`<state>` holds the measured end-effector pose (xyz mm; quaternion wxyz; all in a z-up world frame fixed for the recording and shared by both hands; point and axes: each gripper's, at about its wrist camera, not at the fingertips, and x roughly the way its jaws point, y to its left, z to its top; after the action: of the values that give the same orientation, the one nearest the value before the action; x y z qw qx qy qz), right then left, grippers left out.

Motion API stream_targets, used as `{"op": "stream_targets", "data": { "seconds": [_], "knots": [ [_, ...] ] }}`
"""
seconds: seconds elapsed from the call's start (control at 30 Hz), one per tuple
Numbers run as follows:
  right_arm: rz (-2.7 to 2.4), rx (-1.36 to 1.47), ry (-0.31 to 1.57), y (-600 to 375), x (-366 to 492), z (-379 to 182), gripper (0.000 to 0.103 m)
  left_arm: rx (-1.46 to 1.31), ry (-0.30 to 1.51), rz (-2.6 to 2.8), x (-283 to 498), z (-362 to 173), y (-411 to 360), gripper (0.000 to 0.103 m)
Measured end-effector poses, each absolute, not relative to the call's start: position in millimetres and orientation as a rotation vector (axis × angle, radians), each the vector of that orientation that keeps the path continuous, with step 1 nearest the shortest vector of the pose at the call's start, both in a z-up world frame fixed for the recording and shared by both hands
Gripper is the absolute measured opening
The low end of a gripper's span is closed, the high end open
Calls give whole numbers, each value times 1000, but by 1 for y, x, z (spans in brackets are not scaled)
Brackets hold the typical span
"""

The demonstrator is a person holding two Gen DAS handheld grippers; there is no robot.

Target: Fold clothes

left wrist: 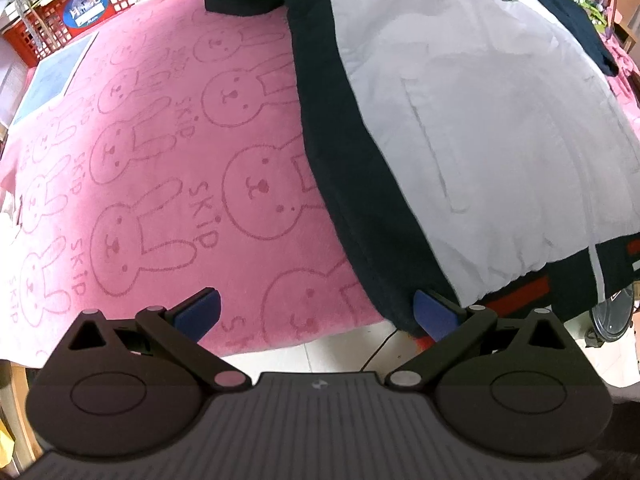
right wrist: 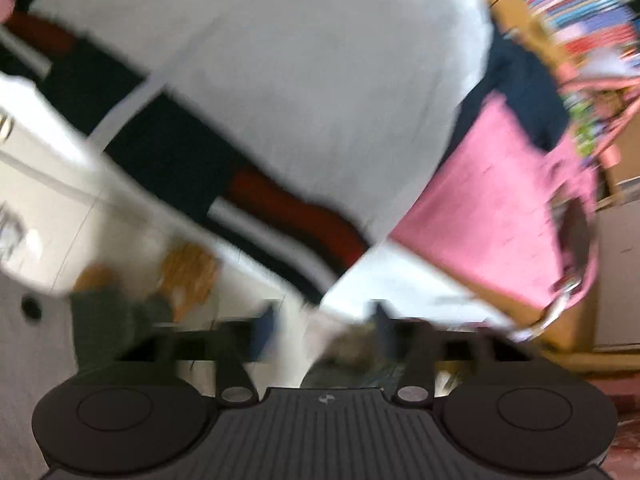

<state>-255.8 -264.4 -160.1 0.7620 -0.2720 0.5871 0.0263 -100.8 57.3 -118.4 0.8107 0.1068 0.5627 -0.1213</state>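
Both tongs, left [left wrist: 318, 314] and right [right wrist: 324, 326], stand apart, holding nothing; we see the white-and-navy jacket [left wrist: 480, 128] spread flat over the pink rabbit-print blanket [left wrist: 160, 140], hem overhanging, giving room for folding.

Pink blanket [left wrist: 160, 152] printed with outlined rabbits and "SKIP", white-and-navy jacket [left wrist: 460, 112] with red-striped hem, red crate [left wrist: 100, 4]

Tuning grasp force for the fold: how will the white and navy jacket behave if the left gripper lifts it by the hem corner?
The jacket will probably go floppy: it lies flat with soft creases and a gathered hem. The shell looks thin and smooth, so it is likely light and may slip between the pads. The left gripper is open near the hem, which overhangs the pink blanket, so part may sag.
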Motion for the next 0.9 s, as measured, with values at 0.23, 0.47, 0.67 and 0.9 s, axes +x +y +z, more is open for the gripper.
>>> {"op": "stream_targets", "data": {
  "seconds": [0.23, 0.47, 0.67, 0.9],
  "knots": [
    [55, -425, 1167, -287, -218, -126, 73, 192, 1107, -287, -81, -96, 36, 103],
    [-4, -229, 1005, -309, -153, -95, 66, 252, 1067, -326, -48, -106, -14, 103],
    [102, -191, 942, -288, -90, -110, 54, 307, 1168, -302, -24, -139, -43, 100],
    [-50, -180, 1078, -354, -68, -128, 53, 207, 1292, -240, -16, -155, -24, 103]
  ]
}}
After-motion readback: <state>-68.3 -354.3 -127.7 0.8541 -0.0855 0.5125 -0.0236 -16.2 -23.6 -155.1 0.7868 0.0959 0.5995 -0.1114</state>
